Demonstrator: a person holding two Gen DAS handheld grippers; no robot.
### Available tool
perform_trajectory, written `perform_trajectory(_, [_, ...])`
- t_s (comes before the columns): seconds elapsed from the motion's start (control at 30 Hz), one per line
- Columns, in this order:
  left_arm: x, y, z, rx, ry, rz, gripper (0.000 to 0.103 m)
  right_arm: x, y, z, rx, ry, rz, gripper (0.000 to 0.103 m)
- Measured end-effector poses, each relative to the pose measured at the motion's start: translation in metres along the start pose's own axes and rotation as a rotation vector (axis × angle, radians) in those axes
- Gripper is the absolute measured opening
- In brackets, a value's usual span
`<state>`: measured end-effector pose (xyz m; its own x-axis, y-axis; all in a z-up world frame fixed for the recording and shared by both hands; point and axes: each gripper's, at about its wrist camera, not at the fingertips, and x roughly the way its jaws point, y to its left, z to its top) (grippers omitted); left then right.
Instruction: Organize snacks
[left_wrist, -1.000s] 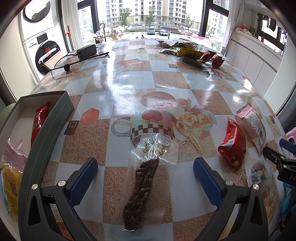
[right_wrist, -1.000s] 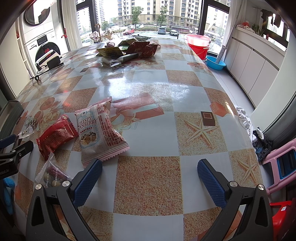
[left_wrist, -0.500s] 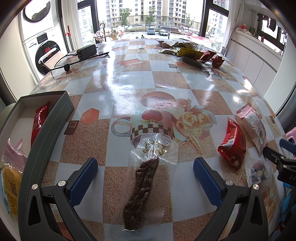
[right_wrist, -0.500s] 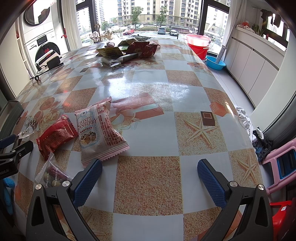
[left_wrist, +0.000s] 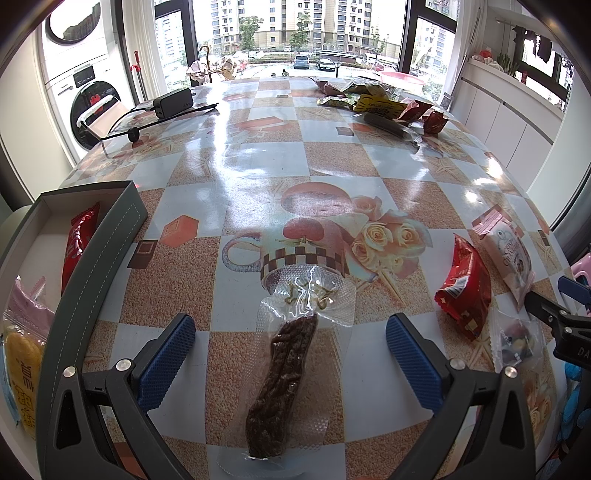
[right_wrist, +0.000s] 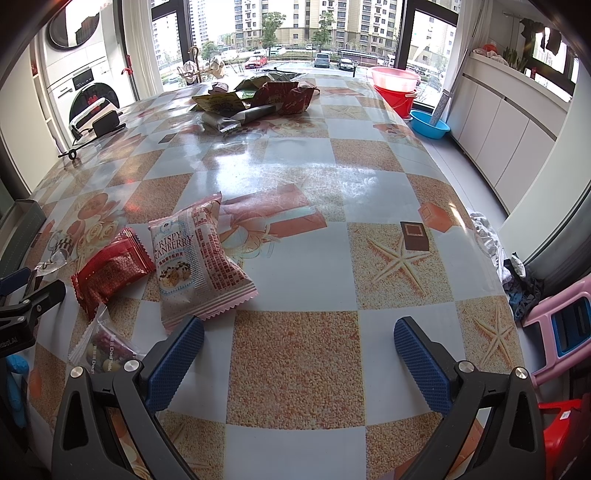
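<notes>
Nothing moves: both our left tool (left_wrist: 290, 341) and right tool (right_wrist: 299, 341) stay released, three snacks boxed (left_wrist: 88, 258), jerky pack (left_wrist: 284, 373) and others waiting on the table (left_wrist: 258, 155).

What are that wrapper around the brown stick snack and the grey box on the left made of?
Brown stick snack wrapper: seemingly clear vacuum-sealed plastic film; see-through, dimpled texture, glossy crinkles. Grey box: probably cardboard or board covered in matte leather-like material; a line of pale stitching runs along its wall, though the core is not visible.
</notes>
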<state>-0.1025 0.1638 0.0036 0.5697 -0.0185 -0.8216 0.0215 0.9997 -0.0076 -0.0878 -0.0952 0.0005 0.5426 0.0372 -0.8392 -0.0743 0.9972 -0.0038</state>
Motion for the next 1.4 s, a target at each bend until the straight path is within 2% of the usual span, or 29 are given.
perform_trajectory(0.1, [0.0,0.001,0.0,0.006,0.019,-0.005,0.103,0.0,-0.003,0.0,0.0,0.01,-0.001,0.103])
perform_trajectory(0.2, [-0.007,-0.003,0.003,0.021,0.063,-0.055,0.102,0.003,-0.005,0.007,-0.011,0.056,0.007,0.103])
perform_trajectory(0.27, [-0.024,-0.009,0.007,0.037,0.014,-0.084,0.102,0.005,-0.005,0.014,-0.029,0.093,0.027,0.103])
perform_trajectory(0.37, [-0.045,-0.033,0.02,0.143,-0.036,-0.117,0.102,0.007,-0.008,0.028,-0.01,0.118,0.115,0.103])
perform_trajectory(0.5, [-0.024,-0.078,0.033,0.314,0.107,-0.136,0.102,0.004,-0.009,0.044,-0.005,0.123,0.146,0.103])
perform_trajectory(0.57, [-0.01,-0.097,0.035,0.366,0.138,-0.133,0.102,0.0,-0.014,0.046,0.013,0.124,0.16,0.103])
perform_trajectory(0.63, [0.0,-0.107,0.038,0.376,0.156,-0.154,0.102,-0.002,-0.021,0.046,0.04,0.135,0.177,0.103])
perform_trajectory(0.7, [0.012,-0.11,0.043,0.344,0.207,-0.183,0.101,-0.004,-0.026,0.046,0.06,0.151,0.19,0.103])
perform_trajectory(0.73, [0.021,-0.111,0.044,0.331,0.246,-0.182,0.1,-0.004,-0.028,0.046,0.066,0.157,0.197,0.103])
perform_trajectory(0.87, [0.024,-0.111,0.046,0.328,0.25,-0.164,0.091,-0.003,-0.022,0.053,0.045,0.168,0.205,0.103])
perform_trajectory(0.93, [0.021,-0.11,0.048,0.332,0.244,-0.167,0.077,0.0,-0.014,0.057,0.025,0.177,0.21,0.103])
perform_trajectory(1.0, [0.019,-0.105,0.051,0.324,0.245,-0.161,0.057,0.005,-0.002,0.061,-0.004,0.194,0.206,0.103])
perform_trajectory(1.2, [0.016,-0.1,0.05,0.3,0.236,-0.134,0.048,0.035,0.033,0.068,-0.083,0.288,0.188,0.103])
perform_trajectory(1.27, [0.015,-0.099,0.048,0.295,0.234,-0.141,0.043,0.038,0.035,0.071,-0.102,0.301,0.149,0.098])
perform_trajectory(1.3, [0.013,-0.1,0.047,0.293,0.23,-0.147,0.039,0.038,0.037,0.072,-0.126,0.301,0.117,0.089])
perform_trajectory(1.33, [0.012,-0.099,0.045,0.285,0.23,-0.151,0.038,0.036,0.04,0.071,-0.155,0.3,0.091,0.079])
perform_trajectory(1.37, [0.011,-0.097,0.044,0.27,0.228,-0.16,0.038,0.034,0.041,0.071,-0.172,0.294,0.087,0.073])
perform_trajectory(1.4, [0.007,-0.094,0.042,0.251,0.227,-0.178,0.037,0.03,0.041,0.07,-0.176,0.286,0.092,0.054])
